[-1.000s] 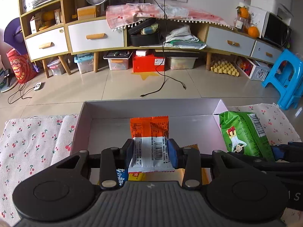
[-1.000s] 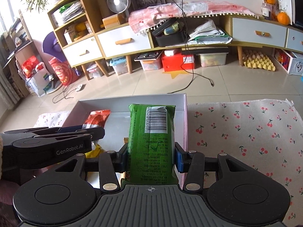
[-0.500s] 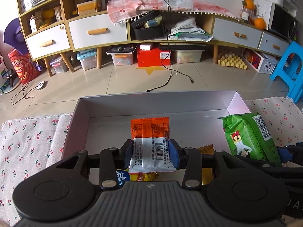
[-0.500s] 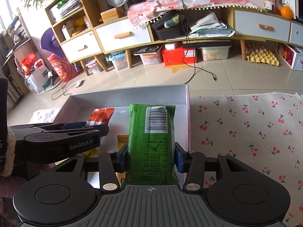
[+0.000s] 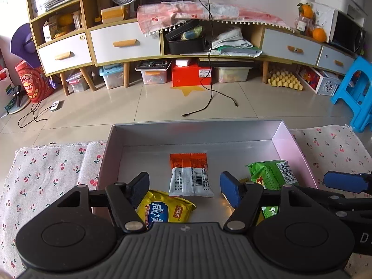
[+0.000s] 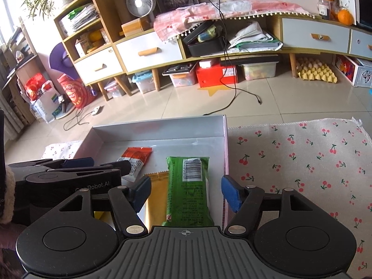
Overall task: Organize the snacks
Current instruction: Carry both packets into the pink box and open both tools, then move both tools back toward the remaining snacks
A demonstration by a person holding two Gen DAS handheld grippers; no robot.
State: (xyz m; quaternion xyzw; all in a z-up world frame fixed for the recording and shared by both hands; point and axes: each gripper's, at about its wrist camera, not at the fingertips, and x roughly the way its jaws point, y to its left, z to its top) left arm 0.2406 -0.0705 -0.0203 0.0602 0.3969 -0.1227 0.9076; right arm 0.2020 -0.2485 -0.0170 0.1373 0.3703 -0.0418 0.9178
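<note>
Snacks sit inside the shallow box [image 5: 293, 148], on its floor.

Left wrist view: white-and-orange packet [image 5: 190, 176] lies flat, long axis running away from the camera, orange end toward the box's far wall, barcode face up. Yellow packet [image 5: 166, 211] lies at the box's near edge, skewed, partly under the left finger. Green packet [image 5: 272, 176] lies near the box's right wall, barcode end pointing to the far wall. Left gripper [image 5: 184, 189] jaws opening, about half spread; the white-and-orange packet is between and just ahead of the pads, touching neither. Nothing held. Right gripper's blue pad [image 5: 344, 183] pokes in beyond the box's right wall. Cherry-print cloth [image 5: 46, 169] lies under the box.

Right wrist view: green packet [image 6: 189, 186] lies flat along the box's right wall, long axis straight away from the camera, barcode at the far end. Tan packet [image 6: 155, 197] lies beside it, parallel. Right gripper [image 6: 186, 191] jaws opening, wide; the green packet sits centred between the pads with a gap on each side, not gripped. Left gripper [image 6: 69, 174] crowds the box's left half, covering part of the white-and-orange packet [image 6: 137, 160].
</note>
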